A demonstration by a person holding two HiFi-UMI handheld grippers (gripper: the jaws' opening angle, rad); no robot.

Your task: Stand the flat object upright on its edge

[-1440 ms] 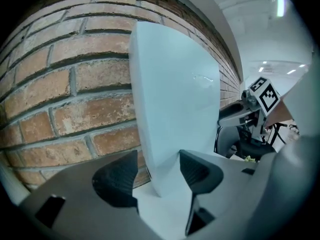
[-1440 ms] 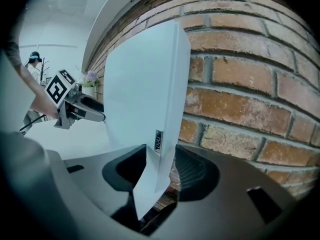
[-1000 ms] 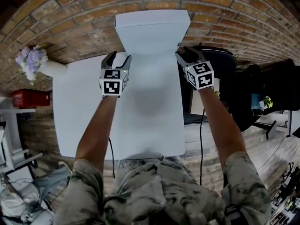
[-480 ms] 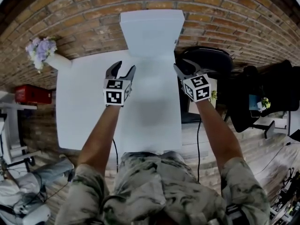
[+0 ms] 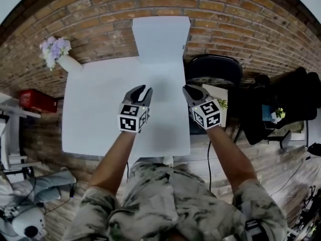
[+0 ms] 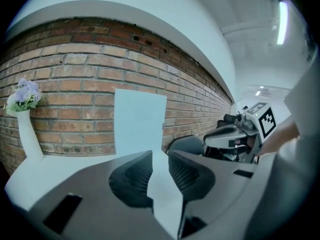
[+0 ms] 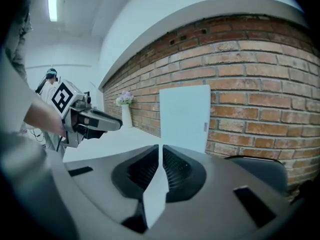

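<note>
- both pulled back since earlier; panel [image 5: 160,36] upright by wall [image 5: 100,29].
- left gripper [image 5: 142,89] half-apart, closing, empty; right gripper [image 5: 189,90] nearly together, closing, empty.
- imo keep clear, don't nudge it.

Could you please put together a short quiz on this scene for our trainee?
1. True or false: the white board lies flat on the table.
2. What stands at the table's far left corner? A a vase of purple flowers; B a mug; C a lamp.
3. On which side of the table, the person's left or right, is the black chair?
Key: 1 false, it stands upright; 2 A; 3 right.
</note>
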